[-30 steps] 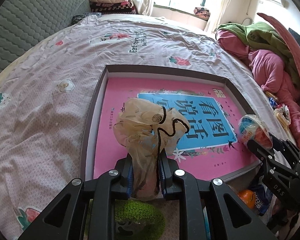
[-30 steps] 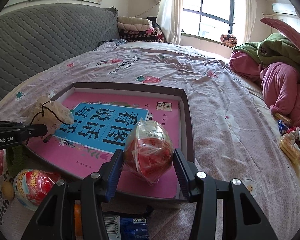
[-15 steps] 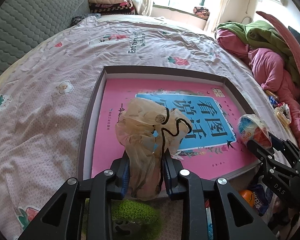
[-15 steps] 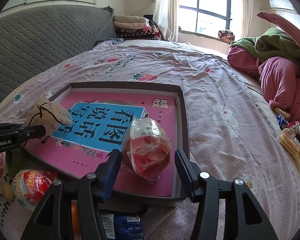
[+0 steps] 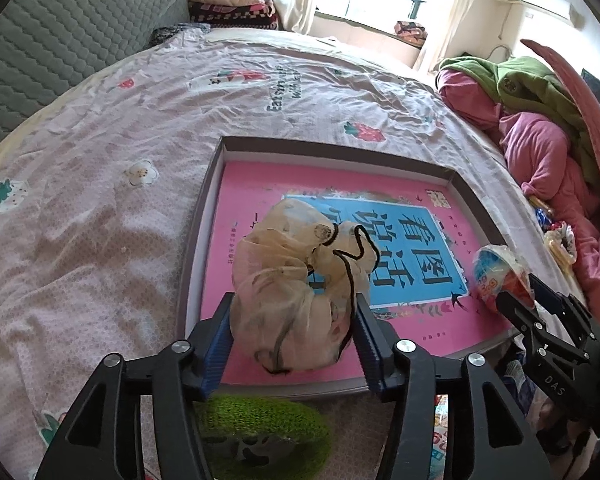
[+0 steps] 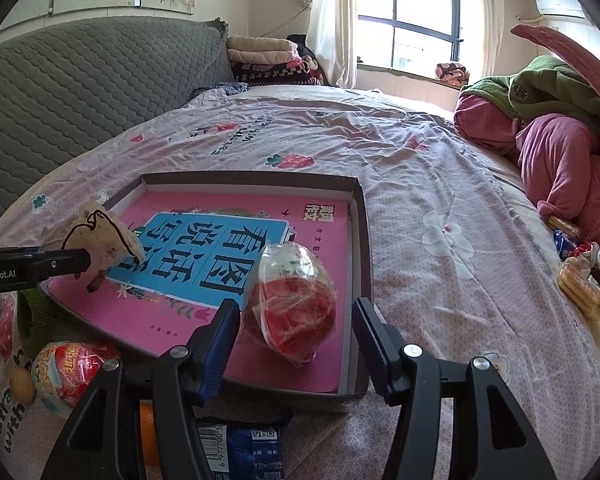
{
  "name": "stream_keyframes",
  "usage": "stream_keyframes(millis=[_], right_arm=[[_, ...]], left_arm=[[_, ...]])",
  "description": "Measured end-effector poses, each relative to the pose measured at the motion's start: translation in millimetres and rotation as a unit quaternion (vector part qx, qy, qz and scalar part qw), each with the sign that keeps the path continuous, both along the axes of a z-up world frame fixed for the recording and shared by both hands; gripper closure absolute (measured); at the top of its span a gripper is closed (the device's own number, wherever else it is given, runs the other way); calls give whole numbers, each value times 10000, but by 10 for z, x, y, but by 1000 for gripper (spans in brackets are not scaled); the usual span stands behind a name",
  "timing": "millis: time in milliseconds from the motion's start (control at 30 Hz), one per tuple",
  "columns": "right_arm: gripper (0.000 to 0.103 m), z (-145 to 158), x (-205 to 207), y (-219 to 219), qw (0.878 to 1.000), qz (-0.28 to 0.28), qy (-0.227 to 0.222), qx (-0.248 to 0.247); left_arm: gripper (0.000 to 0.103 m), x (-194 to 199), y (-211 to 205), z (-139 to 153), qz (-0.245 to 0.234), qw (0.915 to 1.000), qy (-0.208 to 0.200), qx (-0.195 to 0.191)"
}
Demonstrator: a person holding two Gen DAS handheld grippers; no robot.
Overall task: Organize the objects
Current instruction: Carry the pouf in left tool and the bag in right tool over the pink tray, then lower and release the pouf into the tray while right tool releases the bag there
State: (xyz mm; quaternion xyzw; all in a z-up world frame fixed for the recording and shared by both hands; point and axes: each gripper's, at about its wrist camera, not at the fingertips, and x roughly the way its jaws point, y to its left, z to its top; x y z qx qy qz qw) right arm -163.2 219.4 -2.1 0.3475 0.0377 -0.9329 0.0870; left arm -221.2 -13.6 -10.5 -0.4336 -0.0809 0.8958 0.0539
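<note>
A shallow grey box tray (image 5: 332, 148) (image 6: 252, 178) lies on the bed with a pink and blue book (image 5: 260, 188) flat inside it. A beige gauzy scrunchie with a black cord (image 5: 300, 272) (image 6: 104, 236) sits over the book's near left part. My left gripper (image 5: 292, 340) (image 6: 60, 262) is around it, its jaws opening and the fabric puffed out loosely between the blue pads. A clear-wrapped red snack ball (image 6: 296, 304) (image 5: 496, 276) rests on the book near the tray's right wall. My right gripper (image 6: 294, 328) (image 5: 540, 312) straddles it with jaws opening and gaps on both sides.
Near the tray's front edge lie a green knitted piece (image 5: 260, 420), a red wrapped egg snack (image 6: 68, 364), an orange (image 6: 146, 428) and a blue packet (image 6: 240, 444). Pink and green clothes (image 6: 560, 152) and small snacks (image 6: 580, 276) sit at the right. A grey padded headboard (image 6: 80, 80) stands on the left.
Both pairs of jaws have spread. The scrunchie, pinched thin before, has puffed out between the left pads. The snack ball has come free of the right pads and rests on the book.
</note>
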Motion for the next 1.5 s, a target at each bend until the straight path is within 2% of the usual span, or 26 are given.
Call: stream_keyframes(millis=[300,433,1000,1500], right_arm=[[40,57,25,57,9999,-83,80,-62],[40,82,37,79,9999,-91,117,-82],[40,236,148,90,9993,-21,329,-157],[36,365,394,103,9978,160,573,-285]], left_arm=[[32,28,29,138,22,9997,211,-118],[30,40,51,206,-8,9993,321,-177],[29,231,99,396,54,9983,523,-270],[28,739,234,462,-55,9959,875,-226]])
